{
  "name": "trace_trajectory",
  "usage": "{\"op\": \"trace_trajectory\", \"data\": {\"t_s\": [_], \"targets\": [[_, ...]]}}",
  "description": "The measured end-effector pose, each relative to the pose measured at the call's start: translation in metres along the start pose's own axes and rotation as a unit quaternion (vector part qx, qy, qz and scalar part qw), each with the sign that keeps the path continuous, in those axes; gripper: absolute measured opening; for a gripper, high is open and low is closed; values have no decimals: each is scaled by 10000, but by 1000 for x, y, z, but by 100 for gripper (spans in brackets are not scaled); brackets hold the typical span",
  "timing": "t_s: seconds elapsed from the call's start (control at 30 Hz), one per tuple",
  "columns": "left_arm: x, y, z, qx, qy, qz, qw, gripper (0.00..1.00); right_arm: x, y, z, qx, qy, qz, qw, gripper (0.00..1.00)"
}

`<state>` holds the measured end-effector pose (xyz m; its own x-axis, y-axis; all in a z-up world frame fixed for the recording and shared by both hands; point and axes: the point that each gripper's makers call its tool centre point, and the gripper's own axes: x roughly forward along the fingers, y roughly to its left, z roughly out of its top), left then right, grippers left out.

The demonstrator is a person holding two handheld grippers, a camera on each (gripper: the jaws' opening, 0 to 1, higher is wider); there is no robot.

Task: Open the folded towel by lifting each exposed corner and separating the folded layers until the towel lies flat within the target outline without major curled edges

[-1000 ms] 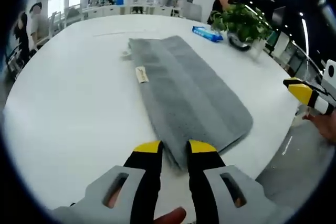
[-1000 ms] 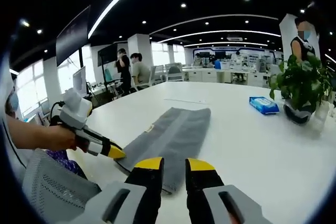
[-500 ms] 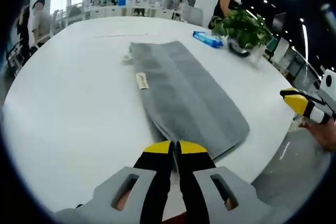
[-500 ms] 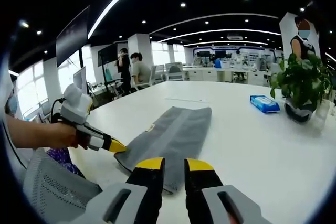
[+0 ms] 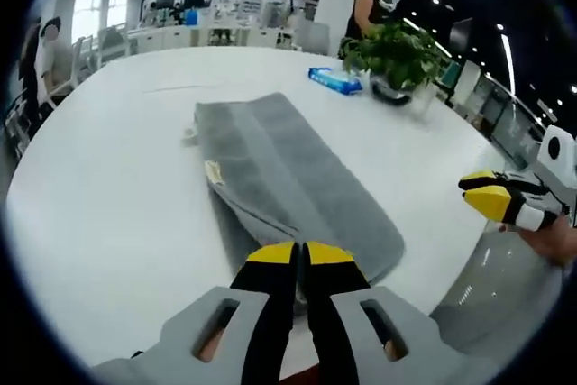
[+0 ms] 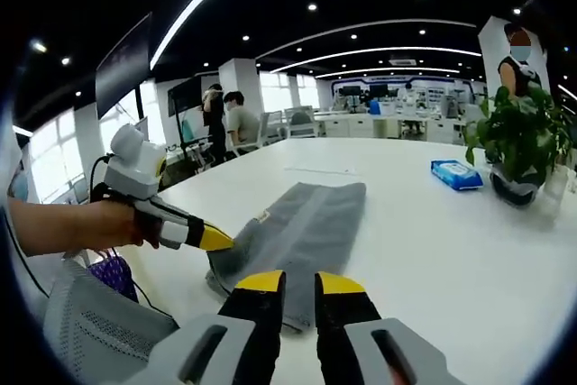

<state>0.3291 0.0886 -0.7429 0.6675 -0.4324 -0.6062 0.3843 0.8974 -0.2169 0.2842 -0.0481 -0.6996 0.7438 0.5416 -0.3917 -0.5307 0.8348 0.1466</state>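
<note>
A grey folded towel [image 5: 288, 169] lies lengthwise on the white table [image 5: 108, 178], with a small label [image 5: 214, 171] on its left edge. My left gripper [image 5: 300, 255] is shut on the towel's near corner, and the edge there is raised and wrinkled. In the right gripper view the left gripper [image 6: 216, 239] pinches that corner of the towel [image 6: 306, 218] above the table. My right gripper [image 6: 300, 283] hovers near the towel's near end, its jaws a narrow gap apart with nothing between them. It also appears off the table's edge as the right gripper [image 5: 491, 200].
A potted plant [image 5: 392, 56] and a blue wipes pack [image 5: 334, 80] stand beyond the towel's far right. The table's rounded edge [image 5: 451, 286] runs close on the right. A mesh chair [image 6: 99, 322] sits below the left hand. People stand in the background.
My left gripper closed on the towel's near corner and has lifted it, wrinkling the near edge. The right gripper's jaws narrowed slightly.
</note>
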Motion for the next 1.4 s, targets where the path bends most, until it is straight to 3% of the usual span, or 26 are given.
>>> {"op": "trace_trajectory", "data": {"t_s": [0.63, 1.0, 1.4], "targets": [[9, -40, 27, 326, -307, -331, 9984, 2, 1, 0, -1, 311, -4, 84, 9995, 11], [9, -52, 68, 480, -657, -503, 9954, 2, -1, -4, 2, 480, -90, 25, 9988, 10], [12, -70, 98, 842, -840, -701, 9904, 2, -1, -7, 3, 531, -114, -33, 9985, 10]]}}
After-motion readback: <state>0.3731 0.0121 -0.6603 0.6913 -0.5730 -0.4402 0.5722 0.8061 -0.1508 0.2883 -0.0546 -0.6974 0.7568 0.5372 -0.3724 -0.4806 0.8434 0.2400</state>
